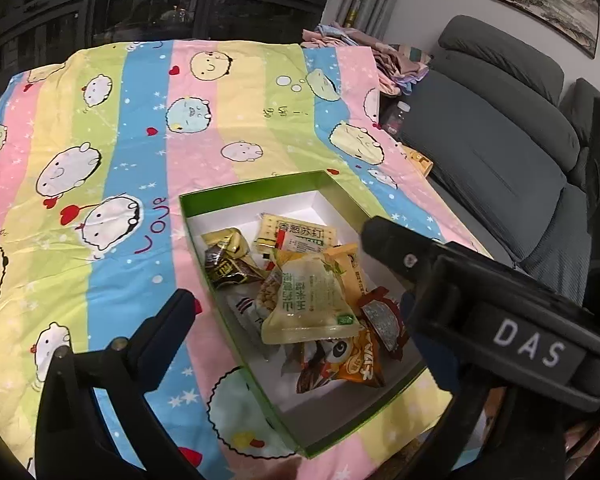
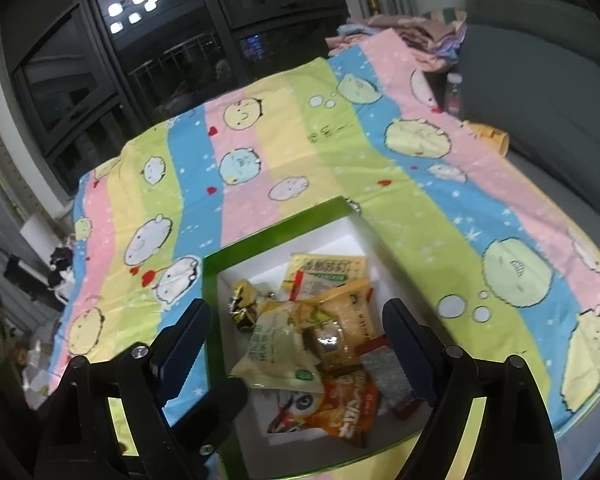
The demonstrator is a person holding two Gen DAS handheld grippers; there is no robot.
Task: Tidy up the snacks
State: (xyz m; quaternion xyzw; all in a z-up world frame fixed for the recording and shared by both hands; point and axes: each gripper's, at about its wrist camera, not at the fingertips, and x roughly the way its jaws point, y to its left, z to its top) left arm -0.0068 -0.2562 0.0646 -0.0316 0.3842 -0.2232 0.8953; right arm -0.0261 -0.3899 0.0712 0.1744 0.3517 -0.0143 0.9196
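Now both my grippers hang over the green box (image 1: pixel 236 280) on the striped cartoon sheet (image 1: pixel 120 160), each with jaws spread wide and nothing between them. My left gripper (image 1: pixel 276 264) and right gripper (image 2: pixel 296 332) point down at the snack packets (image 1: pixel 308 300) heaped inside, a pale corn packet (image 2: pixel 276 352) on top, cracker packet (image 1: pixel 300 236) at twelve o'clock.

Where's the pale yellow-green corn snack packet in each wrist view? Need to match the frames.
Left wrist: the pale corn snack packet lies centre-right, on top of the pile in the green box.
Right wrist: the same packet sits lower centre, between the open tool fingers.
Shared landmark: the orange cartoon-face packet just below it.
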